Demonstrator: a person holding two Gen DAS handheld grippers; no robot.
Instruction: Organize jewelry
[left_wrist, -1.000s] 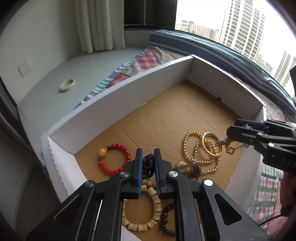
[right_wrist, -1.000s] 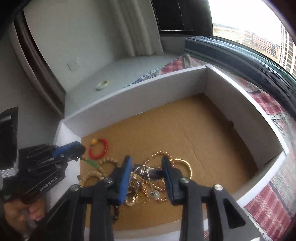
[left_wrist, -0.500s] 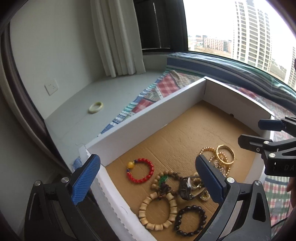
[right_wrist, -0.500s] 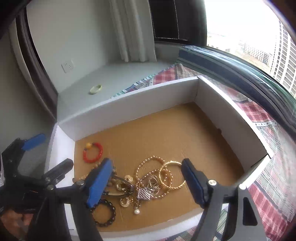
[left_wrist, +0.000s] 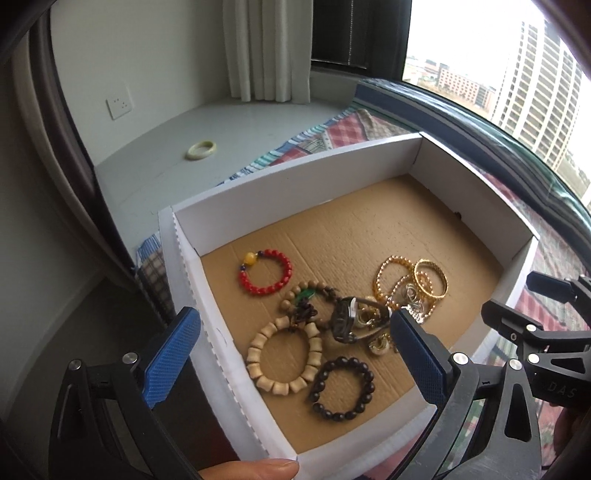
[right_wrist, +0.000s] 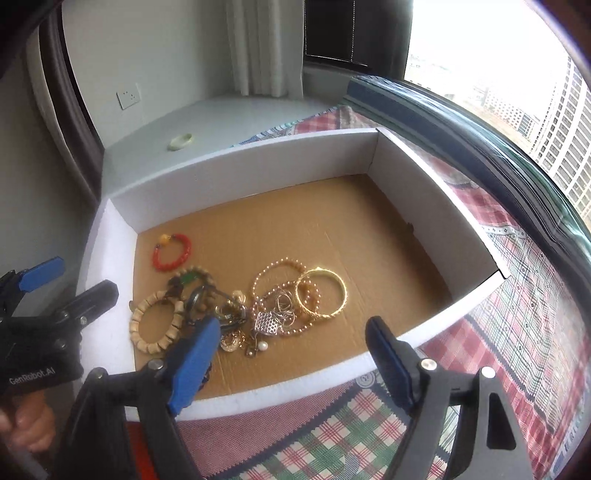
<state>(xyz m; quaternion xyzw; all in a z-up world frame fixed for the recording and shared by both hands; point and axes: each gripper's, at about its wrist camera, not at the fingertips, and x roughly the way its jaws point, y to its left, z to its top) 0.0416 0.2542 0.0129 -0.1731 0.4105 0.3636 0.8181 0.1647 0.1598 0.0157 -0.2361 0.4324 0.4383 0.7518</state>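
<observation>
A white cardboard box (left_wrist: 295, 184) with a brown floor holds the jewellery. At its near left lie a red bead bracelet (left_wrist: 266, 273), a pale wooden bead bracelet (left_wrist: 283, 358), a dark bead bracelet (left_wrist: 341, 389) and a watch (left_wrist: 347, 321). A gold bangle (left_wrist: 430, 278) and gold bead chains lie to the right. My left gripper (left_wrist: 294, 314) hangs open and empty above the box's near left corner. My right gripper (right_wrist: 291, 325) stands open over the near wall, above a silver pendant (right_wrist: 267, 321) and the gold bangle (right_wrist: 321, 291), touching nothing.
A pale jade bangle (left_wrist: 201, 150) lies on the grey window ledge beyond the box (right_wrist: 240, 173). A plaid cloth (right_wrist: 517, 332) covers the surface under and around the box. A thumb (left_wrist: 251, 469) shows at the bottom edge. The box's far half is bare cardboard.
Both grippers opened wide and drew back and up from the box. The left one let go of the dark tasselled bracelet; the right one released the tangle of chains.
</observation>
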